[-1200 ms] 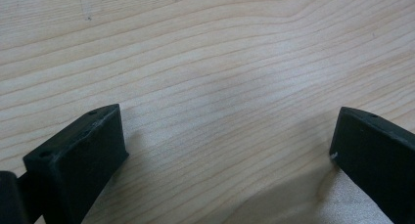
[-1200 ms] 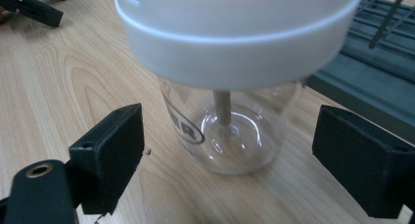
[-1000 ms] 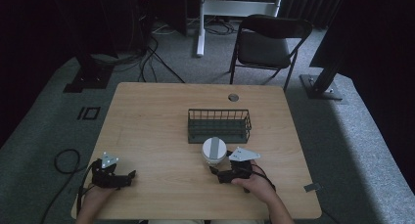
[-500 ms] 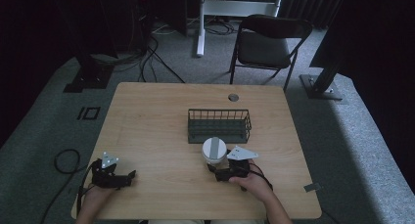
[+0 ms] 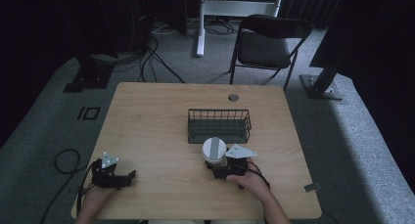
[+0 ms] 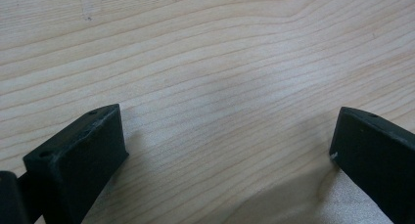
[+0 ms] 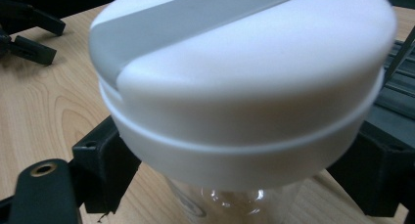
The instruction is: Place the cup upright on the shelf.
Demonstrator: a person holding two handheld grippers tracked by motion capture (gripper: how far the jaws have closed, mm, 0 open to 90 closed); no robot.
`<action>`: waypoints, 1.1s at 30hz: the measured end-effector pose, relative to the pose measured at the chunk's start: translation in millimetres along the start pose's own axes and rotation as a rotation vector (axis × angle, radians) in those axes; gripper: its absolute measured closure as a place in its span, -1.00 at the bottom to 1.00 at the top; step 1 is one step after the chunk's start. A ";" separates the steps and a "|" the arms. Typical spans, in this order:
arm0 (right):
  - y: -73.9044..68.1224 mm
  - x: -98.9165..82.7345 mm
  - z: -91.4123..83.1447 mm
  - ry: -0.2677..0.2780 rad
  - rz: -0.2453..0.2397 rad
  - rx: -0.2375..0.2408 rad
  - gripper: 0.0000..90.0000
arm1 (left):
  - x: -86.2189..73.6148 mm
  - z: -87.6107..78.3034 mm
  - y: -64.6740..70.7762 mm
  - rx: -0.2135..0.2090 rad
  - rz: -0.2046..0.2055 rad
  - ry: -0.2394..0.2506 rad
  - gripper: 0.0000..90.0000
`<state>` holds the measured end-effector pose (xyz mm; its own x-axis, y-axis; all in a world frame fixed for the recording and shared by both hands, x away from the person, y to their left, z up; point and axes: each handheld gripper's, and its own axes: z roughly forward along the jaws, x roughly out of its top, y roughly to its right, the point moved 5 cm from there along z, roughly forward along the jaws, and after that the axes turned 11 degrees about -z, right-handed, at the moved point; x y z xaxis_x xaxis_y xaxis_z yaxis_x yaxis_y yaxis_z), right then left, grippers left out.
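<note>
A clear jar with a white lid crossed by a grey stripe stands upright on the wooden table, just in front of a dark wire basket. My right gripper lies low behind the jar, and its jaws stand wide apart on either side of the clear body under the lid. In the right gripper view no contact between the right gripper and the glass shows. My left gripper rests open at the table's near left corner, and in its own view the left gripper has bare wood between its jaws.
The basket's wall sits close behind the jar on the right. A round cable hole lies near the table's far edge. A folding chair stands beyond the table. Cables run across the floor at left.
My right gripper has crept slightly left and forward around the jar. The jar and the left gripper have stayed in place.
</note>
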<state>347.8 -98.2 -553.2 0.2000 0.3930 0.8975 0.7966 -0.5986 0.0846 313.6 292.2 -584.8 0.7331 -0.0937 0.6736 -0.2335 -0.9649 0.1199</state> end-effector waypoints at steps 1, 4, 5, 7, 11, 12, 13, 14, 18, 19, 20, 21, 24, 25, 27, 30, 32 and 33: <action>-0.2 0.4 1.1 0.003 0.006 -0.005 -0.71 | 0.0 0.0 0.0 0.000 0.000 0.000 -1.00; -0.4 0.8 2.4 0.008 0.010 -0.010 -0.70 | 0.0 0.0 0.0 0.000 0.000 0.000 -1.00; -0.4 0.8 2.4 0.008 0.010 -0.010 -0.70 | 0.0 0.0 0.0 0.000 0.000 0.000 -1.00; -0.5 0.9 3.1 0.004 0.009 -0.017 -0.68 | 0.0 0.0 0.0 0.000 0.000 0.000 -1.00; -0.3 0.7 3.0 -0.001 0.007 -0.026 -0.65 | 0.0 0.0 0.0 0.000 0.000 0.000 -1.00; -0.3 0.8 2.9 -0.002 0.009 -0.025 -0.64 | 0.0 0.0 0.0 0.000 0.000 0.000 -1.00; -0.1 1.0 2.9 -0.004 0.010 -0.026 -0.64 | 0.0 0.0 0.0 0.000 0.000 0.000 -1.00; 0.1 1.4 2.8 -0.006 0.017 -0.029 -0.64 | 0.0 0.0 0.0 0.000 0.000 0.000 -1.00; 1.5 3.6 1.8 -0.003 0.029 -0.047 -0.60 | 0.0 0.0 0.0 0.000 0.000 0.000 -1.00; 2.3 4.5 1.3 0.000 0.037 -0.049 -0.60 | 0.0 0.0 0.0 0.000 0.000 0.000 -1.00; 2.8 4.7 1.0 -0.004 0.043 -0.045 -0.60 | 0.0 0.0 0.0 0.000 0.000 0.000 -1.00; 2.8 4.7 1.0 -0.004 0.043 -0.045 -0.60 | 0.0 0.0 0.0 0.000 0.000 0.000 -1.00; 3.2 5.2 0.7 -0.010 0.047 -0.042 -0.60 | 0.0 0.0 0.0 0.000 0.000 0.000 -1.00; 3.2 5.2 0.7 -0.010 0.047 -0.042 -0.60 | 0.0 0.0 0.0 0.000 0.000 0.000 -1.00; 2.8 6.2 0.0 -0.011 0.041 -0.038 -0.60 | 0.0 0.0 0.0 0.000 0.000 0.000 -1.00; 2.6 7.5 -0.9 -0.010 0.034 -0.031 -0.60 | 0.0 0.0 0.0 0.000 0.000 0.000 -1.00; 2.3 9.8 -2.0 -0.007 0.031 -0.027 -0.60 | 0.0 0.0 0.0 0.000 0.000 0.000 -1.00; 2.4 11.1 -2.5 -0.006 0.026 -0.025 -0.60 | 0.0 0.0 0.0 0.000 0.000 0.000 -1.00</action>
<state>350.5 -97.1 -542.0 0.2244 0.3812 0.8968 0.7764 -0.6261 0.0719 313.6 292.2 -584.8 0.7332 -0.0934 0.6736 -0.2333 -0.9649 0.1202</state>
